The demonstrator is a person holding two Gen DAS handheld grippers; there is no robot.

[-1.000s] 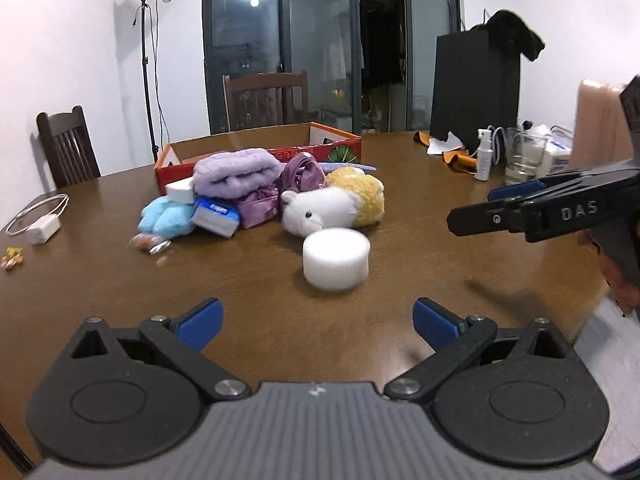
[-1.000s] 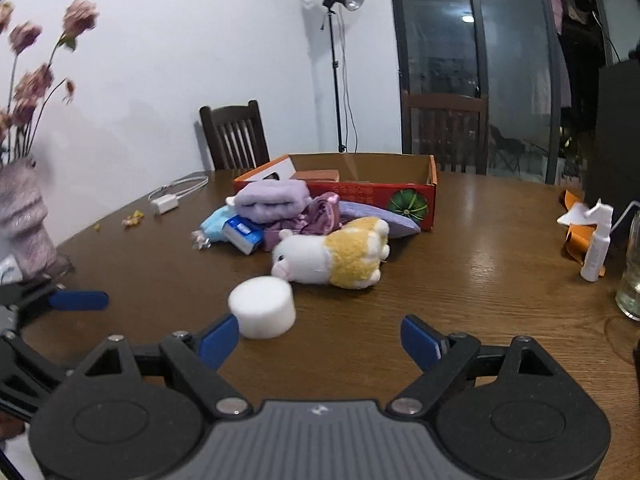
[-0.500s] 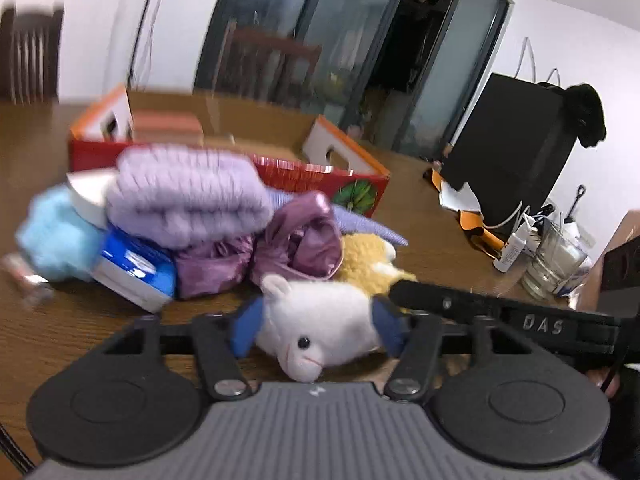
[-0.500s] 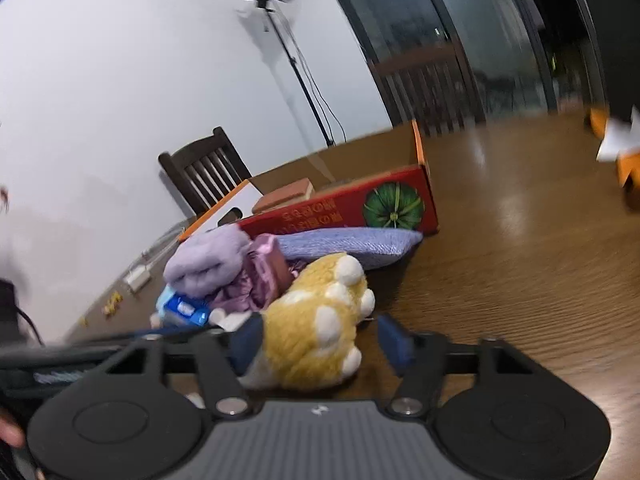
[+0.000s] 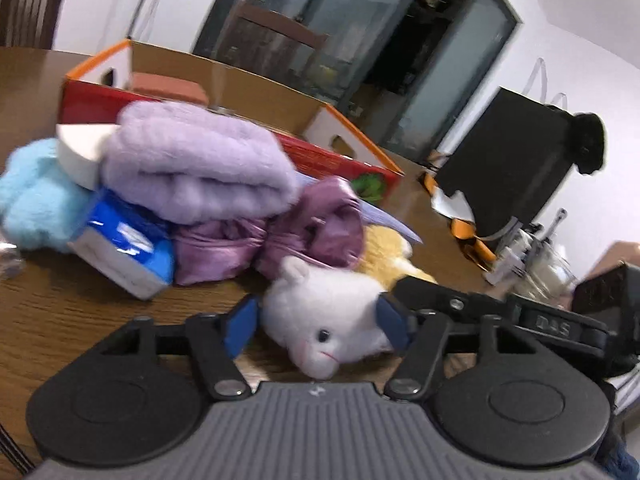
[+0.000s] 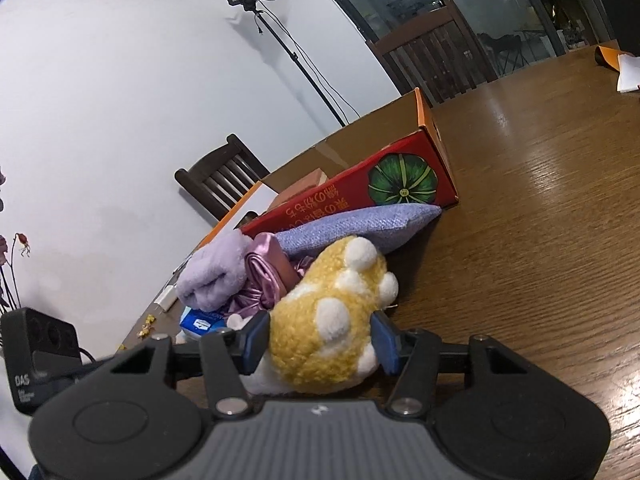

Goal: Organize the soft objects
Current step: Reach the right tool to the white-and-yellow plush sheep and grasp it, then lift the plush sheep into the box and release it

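Left wrist view: we see the left gripper (image 5: pixel 316 322), its blue pads having just opened a little, set either side of the white, fuzzy head of a plush toy (image 5: pixel 332 320) lying on the wood-grain desk (image 5: pixel 60 312); the right pad presses the fur, the left seems barely touching. Just behind sit a folded fluffy lilac towel (image 5: pixel 196 172), shiny purple satin fabric (image 5: pixel 280 236), a pale blue fluffy thing (image 5: pixel 32 200) and a red cardboard box (image 5: pixel 224 92). In the right wrist view, our right gripper (image 6: pixel 320 338) has just been closing and squeezes the toy's curly yellow rear with white paws (image 6: pixel 332 320). A woven lavender cushion (image 6: pixel 360 226) leans against the box.
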